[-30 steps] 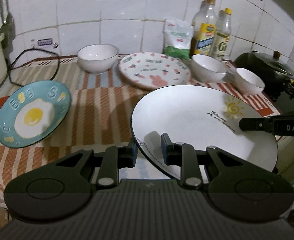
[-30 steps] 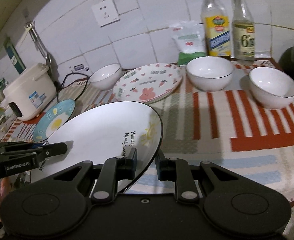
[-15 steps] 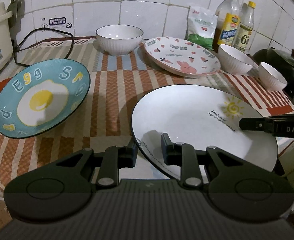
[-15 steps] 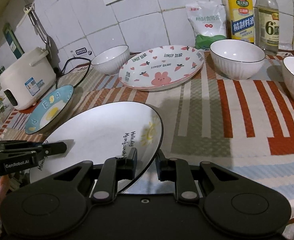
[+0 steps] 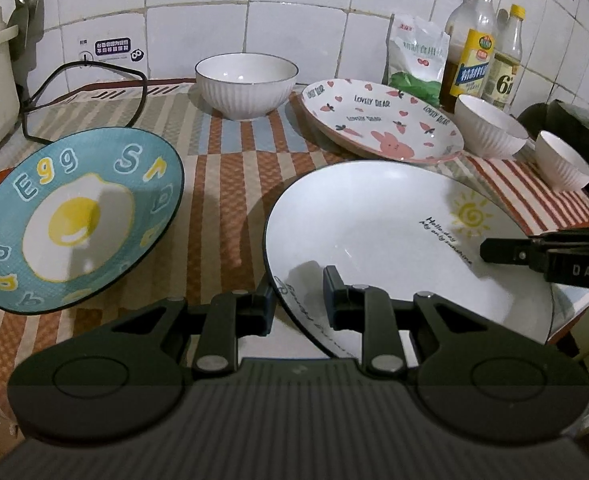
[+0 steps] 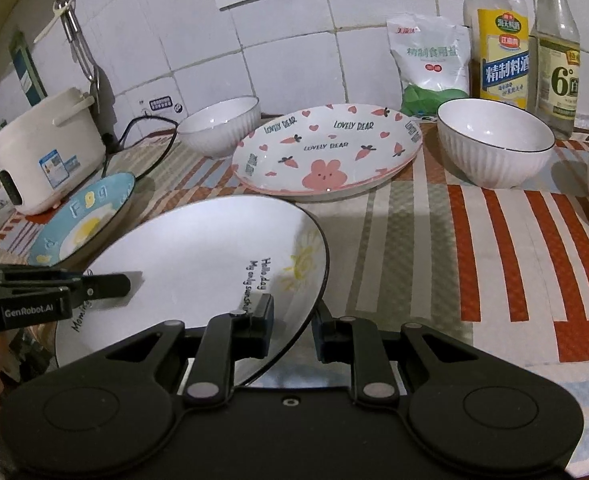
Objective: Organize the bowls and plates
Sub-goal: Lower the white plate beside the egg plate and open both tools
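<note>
Both grippers hold one large white plate with a sun drawing (image 5: 394,232), also in the right wrist view (image 6: 198,264), above the striped cloth. My left gripper (image 5: 296,304) is shut on its near-left rim. My right gripper (image 6: 292,326) is shut on its right rim and shows from the side in the left wrist view (image 5: 490,250). A blue egg plate (image 5: 74,216) lies to the left. A pink rabbit plate (image 5: 378,120) lies behind. A white bowl (image 5: 246,84) stands at the back, and two more white bowls (image 5: 490,126) (image 5: 562,160) at the right.
A rice cooker (image 6: 42,152) with a black cord (image 5: 90,76) stands at the far left. Two bottles (image 6: 502,36) and a salt bag (image 6: 430,64) stand against the tiled wall. A dark pot (image 5: 574,124) sits at the far right. The counter edge runs near me.
Both grippers have carried the white plate forward and lower over the cloth. The egg plate, rabbit plate and bowls now look nearer and larger.
</note>
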The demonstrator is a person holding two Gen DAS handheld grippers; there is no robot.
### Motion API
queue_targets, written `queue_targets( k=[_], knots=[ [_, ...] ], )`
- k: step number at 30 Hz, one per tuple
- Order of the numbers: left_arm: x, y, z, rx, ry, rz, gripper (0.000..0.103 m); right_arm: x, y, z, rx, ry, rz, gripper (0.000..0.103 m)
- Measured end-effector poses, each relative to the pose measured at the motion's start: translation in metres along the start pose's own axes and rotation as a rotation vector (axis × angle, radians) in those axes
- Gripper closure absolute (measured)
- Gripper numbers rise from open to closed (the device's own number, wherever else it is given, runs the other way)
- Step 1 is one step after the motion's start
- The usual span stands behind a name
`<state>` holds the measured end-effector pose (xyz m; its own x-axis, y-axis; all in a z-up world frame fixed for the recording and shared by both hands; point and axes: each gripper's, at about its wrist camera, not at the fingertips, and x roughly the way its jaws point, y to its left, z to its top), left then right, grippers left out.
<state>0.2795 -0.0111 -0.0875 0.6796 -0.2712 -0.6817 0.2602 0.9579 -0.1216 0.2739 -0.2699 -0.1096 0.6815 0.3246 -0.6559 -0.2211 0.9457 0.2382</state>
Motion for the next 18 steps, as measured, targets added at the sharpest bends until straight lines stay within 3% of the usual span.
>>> queue_targets(
  k=[2,4,6,7,8,10,18],
  knots=[
    [0.002,0.000,-0.002,0.004,0.015,0.006,0.079,0.000,0.004,-0.004,-0.032,-0.003,-0.007,0.072],
    [0.002,0.003,-0.003,-0.004,0.022,-0.001,0.078,-0.006,0.016,-0.006,-0.123,-0.033,-0.074,0.067],
    [-0.003,0.003,-0.003,0.001,0.018,0.013,0.073,-0.016,0.027,-0.009,-0.190,-0.066,-0.115,0.047],
    [-0.006,0.003,-0.003,0.003,0.014,0.021,0.063,-0.021,0.029,-0.009,-0.205,-0.074,-0.120,0.044],
    [-0.011,0.003,-0.003,0.007,0.004,0.020,0.052,-0.026,0.032,-0.009,-0.214,-0.080,-0.118,0.043],
    [-0.023,0.002,-0.004,0.021,-0.017,0.009,0.043,-0.038,0.037,-0.009,-0.223,-0.086,-0.107,0.043],
    [-0.066,-0.004,-0.009,0.105,-0.013,0.009,0.028,-0.088,0.062,-0.010,-0.243,-0.087,-0.085,0.042]
  ],
)
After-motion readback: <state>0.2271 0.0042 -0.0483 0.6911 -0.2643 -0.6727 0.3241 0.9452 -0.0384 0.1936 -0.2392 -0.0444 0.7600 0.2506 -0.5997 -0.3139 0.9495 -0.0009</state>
